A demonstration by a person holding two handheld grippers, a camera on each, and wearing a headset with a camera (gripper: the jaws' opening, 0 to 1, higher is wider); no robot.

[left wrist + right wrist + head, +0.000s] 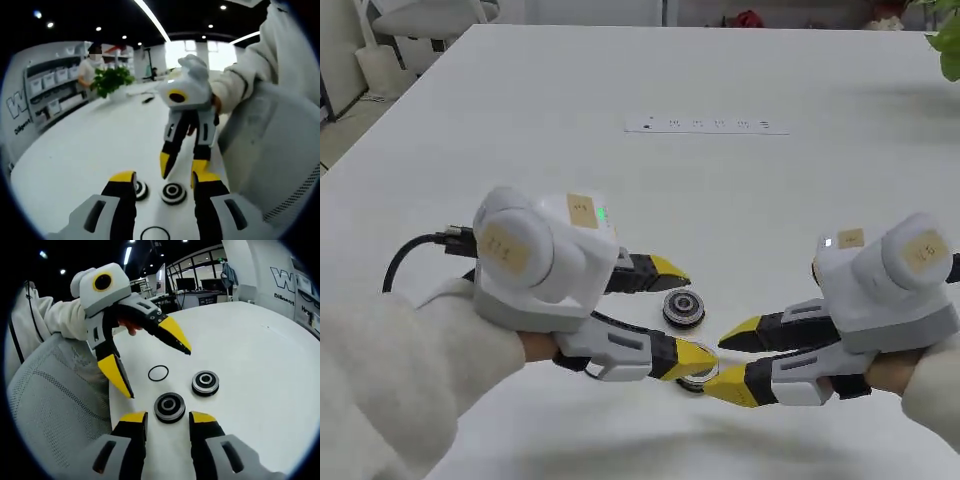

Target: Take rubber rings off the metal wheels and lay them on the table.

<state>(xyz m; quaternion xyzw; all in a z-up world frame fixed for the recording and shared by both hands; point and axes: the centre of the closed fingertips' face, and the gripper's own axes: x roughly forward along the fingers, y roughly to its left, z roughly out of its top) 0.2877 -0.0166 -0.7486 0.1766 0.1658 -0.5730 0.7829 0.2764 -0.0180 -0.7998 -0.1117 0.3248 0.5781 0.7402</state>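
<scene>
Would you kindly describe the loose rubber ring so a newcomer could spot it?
On the white table, two metal wheels sit before the right gripper. Beyond them, by the left gripper, lies the rubber ring: a thin, empty black hoop, unlike the thick wheels.

The left gripper (682, 312) came in from 9 o'clock in the head view, jaws spread and pointing toward 3 o'clock. The right gripper (723, 362) faced it from 3 o'clock, jaws also spread, tips close to the left's. Pale sleeves (380, 380) covered both forearms.

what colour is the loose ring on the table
Black. The ring shows best in the right gripper view.
</scene>
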